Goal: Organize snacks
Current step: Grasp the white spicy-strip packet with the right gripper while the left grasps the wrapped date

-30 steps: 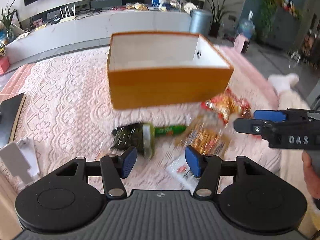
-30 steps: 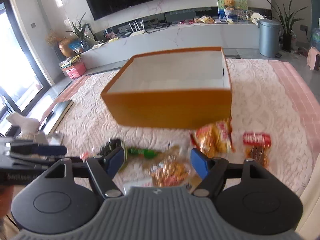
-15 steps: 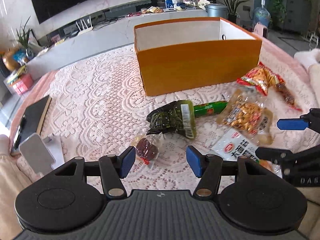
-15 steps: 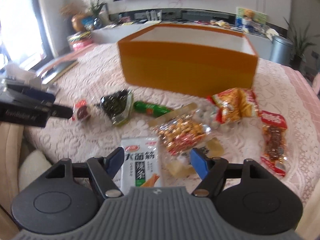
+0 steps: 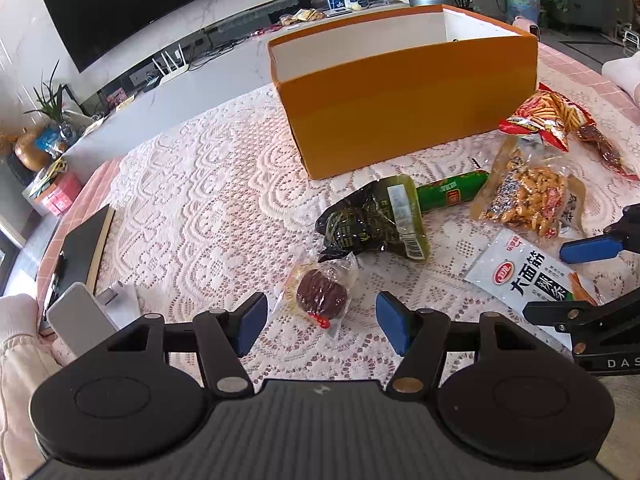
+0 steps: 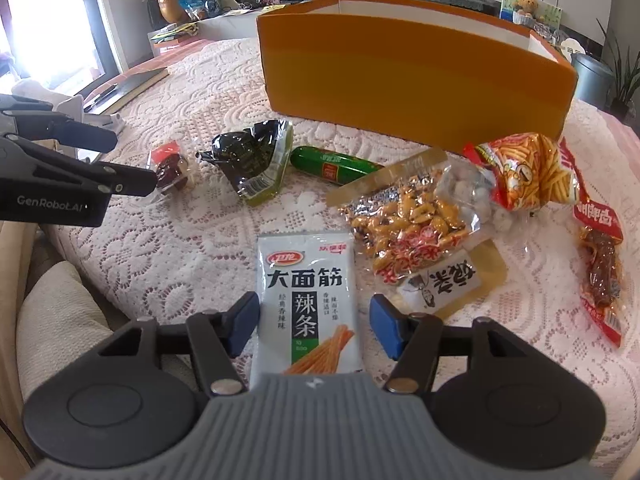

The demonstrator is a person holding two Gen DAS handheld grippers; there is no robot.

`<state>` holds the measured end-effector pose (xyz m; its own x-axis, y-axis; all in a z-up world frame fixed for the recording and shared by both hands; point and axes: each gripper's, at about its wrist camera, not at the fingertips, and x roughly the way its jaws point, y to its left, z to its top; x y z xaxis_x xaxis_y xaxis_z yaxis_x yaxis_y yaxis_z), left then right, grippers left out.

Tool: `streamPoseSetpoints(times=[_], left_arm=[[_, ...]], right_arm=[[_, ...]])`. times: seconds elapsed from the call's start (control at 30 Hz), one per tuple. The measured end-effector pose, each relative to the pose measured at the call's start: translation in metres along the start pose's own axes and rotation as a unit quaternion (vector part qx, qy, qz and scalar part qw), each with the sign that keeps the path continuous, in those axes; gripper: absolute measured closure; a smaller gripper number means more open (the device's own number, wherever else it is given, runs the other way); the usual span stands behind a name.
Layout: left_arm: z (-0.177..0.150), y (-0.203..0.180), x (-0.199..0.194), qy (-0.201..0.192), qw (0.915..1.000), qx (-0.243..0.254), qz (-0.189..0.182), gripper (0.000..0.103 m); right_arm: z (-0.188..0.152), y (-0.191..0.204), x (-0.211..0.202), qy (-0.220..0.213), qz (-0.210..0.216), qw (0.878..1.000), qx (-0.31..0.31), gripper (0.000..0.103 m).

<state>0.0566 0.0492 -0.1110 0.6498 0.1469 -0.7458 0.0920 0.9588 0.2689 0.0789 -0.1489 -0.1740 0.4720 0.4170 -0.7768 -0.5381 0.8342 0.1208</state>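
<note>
Both grippers have dropped toward the snacks. Right gripper (image 6: pixel 314 328), closing, straddles the white spicy-strip packet (image 6: pixel 307 300) ungripped; left gripper (image 5: pixel 320 326), opening wide, approaches the small clear-wrapped dark snack (image 5: pixel 322 290). Pinch squarely before lifting.

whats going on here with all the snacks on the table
A person with a gripper in each hand is about to sort snacks lying loose on a lace tablecloth in front of an open orange box. None can be seen in the box yet. The left gripper, whose jaws have just been opening, is lined up on a small clear packet with a dark red snack. The right gripper, whose jaws have just been closing, straddles a white spicy-strip packet, not clearly pinching it yet.
</note>
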Motion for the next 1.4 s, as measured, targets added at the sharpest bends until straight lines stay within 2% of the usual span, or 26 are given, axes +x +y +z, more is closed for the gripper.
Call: streamPoseSetpoints(times=[0.23, 0.33, 0.53, 0.83, 0.97, 1.13, 1.4], left_arm=[[-0.001, 0.007, 0.007, 0.003, 0.9998, -0.015, -0.008, 0.026], [-0.002, 0.013, 0.01, 0.007, 0.9993, -0.03, -0.019, 0.026], [-0.001, 0.018, 0.02, 0.016, 0.9986, -0.044, -0.022, 0.025], [0.001, 0.029, 0.042, 0.025, 0.9929, -0.104, -0.053, 0.024], [0.0, 0.031, 0.049, 0.03, 0.9914, -0.118, -0.048, 0.026], [-0.001, 0.03, 0.057, 0.038, 0.9903, -0.125, -0.047, 0.037], [-0.002, 0.03, 0.054, 0.028, 0.9898, -0.132, -0.046, 0.042]], right_arm=[[-0.001, 0.012, 0.004, 0.0, 0.002, 0.999, -0.034, 0.04], [-0.001, 0.014, 0.006, -0.006, -0.006, 0.999, -0.042, 0.051], [0.001, 0.014, 0.004, -0.013, -0.001, 0.999, -0.043, 0.055], [0.014, 0.009, -0.013, -0.066, 0.007, 0.997, -0.027, 0.056], [0.021, -0.002, -0.011, -0.083, -0.014, 0.996, -0.017, 0.056], [0.027, -0.021, -0.004, -0.082, -0.038, 0.996, 0.008, 0.056], [0.026, -0.026, 0.002, -0.08, -0.043, 0.996, 0.005, 0.055]])
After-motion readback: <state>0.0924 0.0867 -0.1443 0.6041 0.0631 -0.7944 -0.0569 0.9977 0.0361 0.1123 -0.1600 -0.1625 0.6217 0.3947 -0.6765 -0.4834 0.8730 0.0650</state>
